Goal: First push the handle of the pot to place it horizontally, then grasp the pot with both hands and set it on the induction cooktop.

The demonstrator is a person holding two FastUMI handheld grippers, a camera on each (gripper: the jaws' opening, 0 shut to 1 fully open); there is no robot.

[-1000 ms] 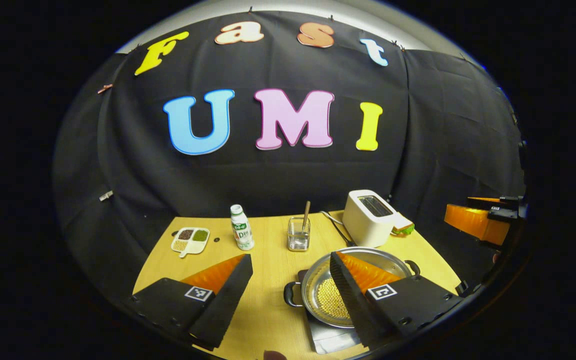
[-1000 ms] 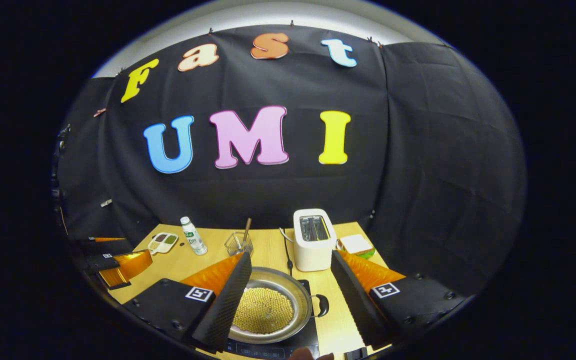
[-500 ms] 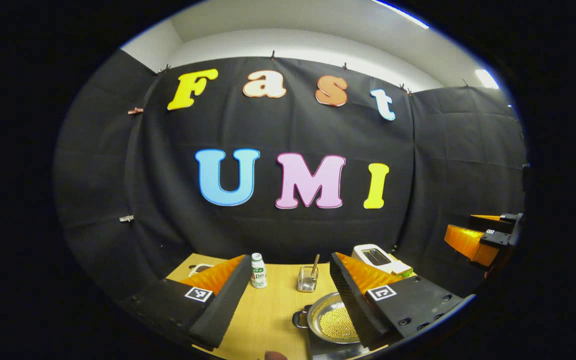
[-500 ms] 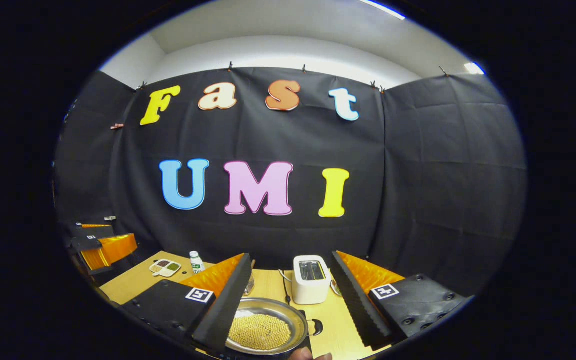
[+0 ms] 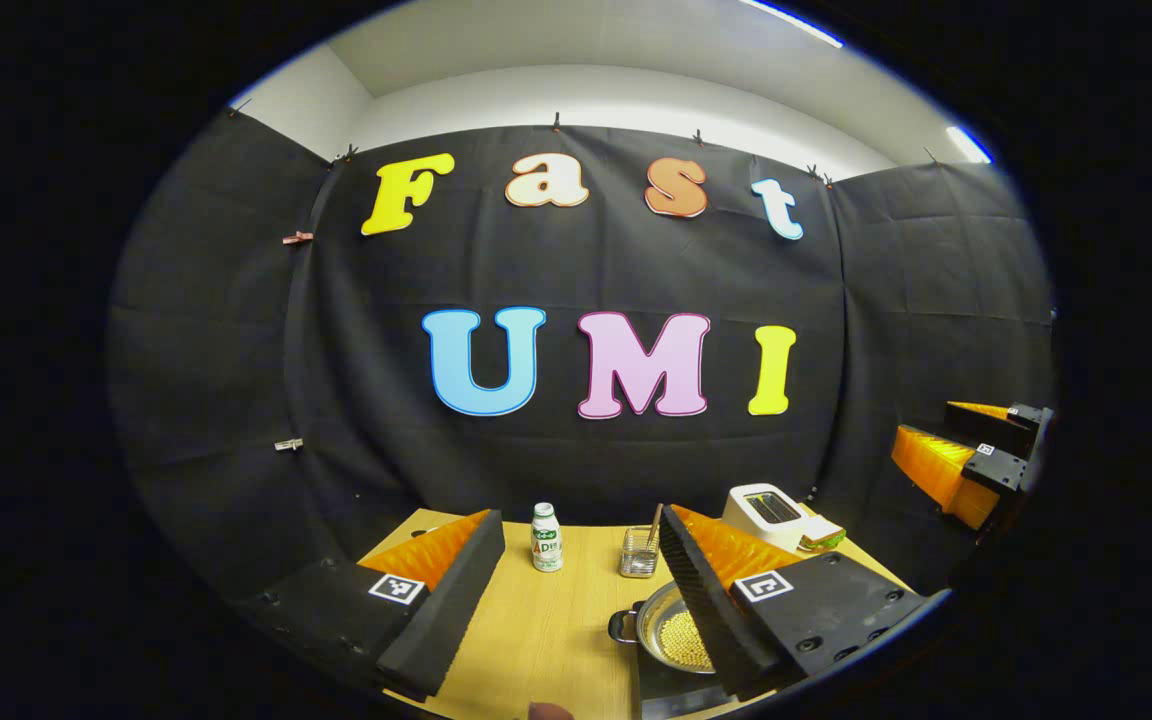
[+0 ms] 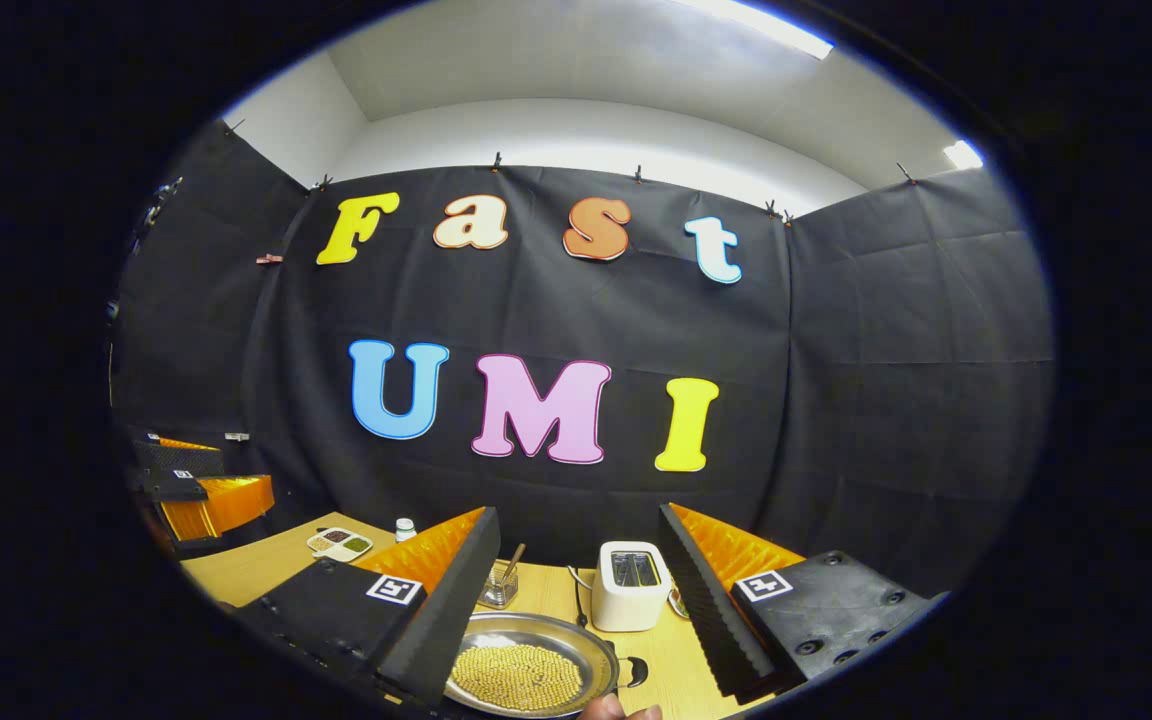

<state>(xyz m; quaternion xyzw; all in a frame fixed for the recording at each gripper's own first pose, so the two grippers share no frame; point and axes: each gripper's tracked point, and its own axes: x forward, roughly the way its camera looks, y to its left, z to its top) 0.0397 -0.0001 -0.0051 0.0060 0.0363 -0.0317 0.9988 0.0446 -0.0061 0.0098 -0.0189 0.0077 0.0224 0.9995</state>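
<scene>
With both grippers' fingers spread and empty, we see the round steel pot of yellow beans (image 6: 531,675) apparently seated on the dark flat induction cooktop (image 5: 671,690), near the white toaster (image 6: 628,585); next, we'd judge, nothing beyond checking placement.

Silver pot (image 6: 533,675) with black handle, yellow grains inside, on tan wood table (image 5: 556,625). Behind pot: white toaster (image 6: 629,585), white bottle (image 5: 546,537) with green label.
</scene>
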